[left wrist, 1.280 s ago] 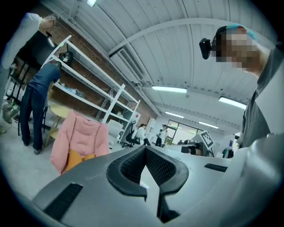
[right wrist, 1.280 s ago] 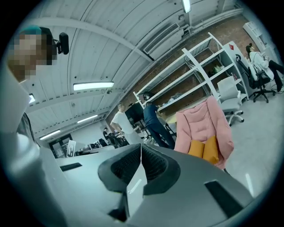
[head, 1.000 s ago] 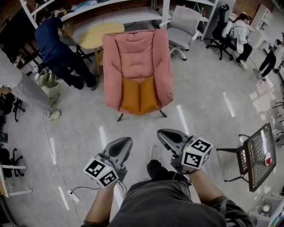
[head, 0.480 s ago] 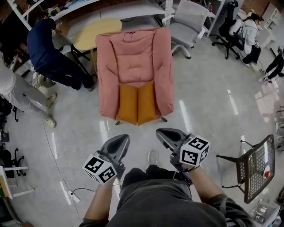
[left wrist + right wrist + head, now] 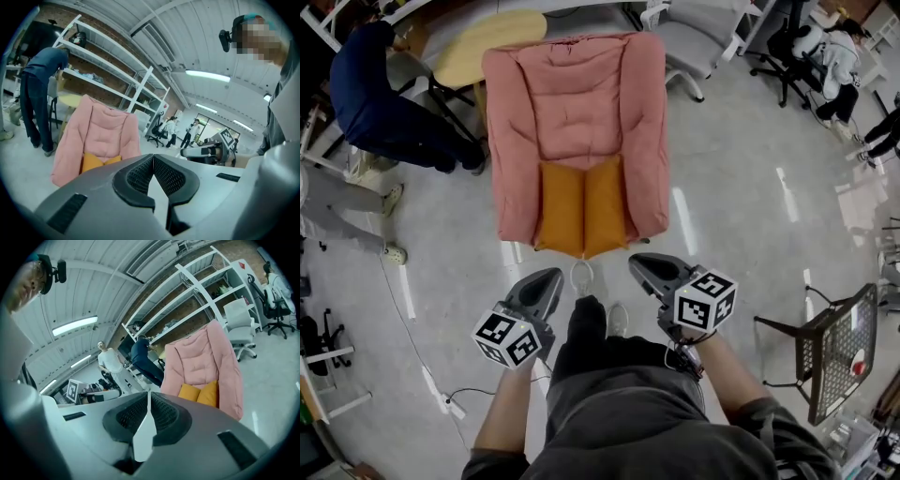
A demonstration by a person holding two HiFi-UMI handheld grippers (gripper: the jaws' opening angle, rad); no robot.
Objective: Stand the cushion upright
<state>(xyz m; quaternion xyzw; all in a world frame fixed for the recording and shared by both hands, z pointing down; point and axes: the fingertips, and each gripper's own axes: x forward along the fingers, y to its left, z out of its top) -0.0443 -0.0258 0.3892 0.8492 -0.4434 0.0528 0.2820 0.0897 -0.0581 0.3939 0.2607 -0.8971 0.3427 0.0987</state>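
Observation:
An orange cushion [image 5: 581, 207] lies flat, creased down its middle, on the seat of a padded pink lounge chair [image 5: 572, 98]. In the head view both grippers hover just short of the chair's front edge, apart from it. My left gripper [image 5: 551, 276] is shut and empty, below the cushion's left half. Shut and empty too, my right gripper [image 5: 637, 263] is at the cushion's lower right. The left gripper view shows its closed jaws [image 5: 152, 159] with the cushion [image 5: 97, 161] ahead to the left. The right gripper view has closed jaws [image 5: 149, 398] and the cushion [image 5: 201, 393] ahead to the right.
Behind the chair stand a round yellow table [image 5: 487, 42] and a grey office chair [image 5: 698, 37]. A person in blue [image 5: 375, 94] bends over at the back left. A black mesh chair [image 5: 839, 347] is at the right, and a cable with a power strip [image 5: 441, 403] lies on the floor at the left.
The pink chair and cushion have come nearer and lower in the head view as the person walked up. Both grippers advanced with them and stayed shut.

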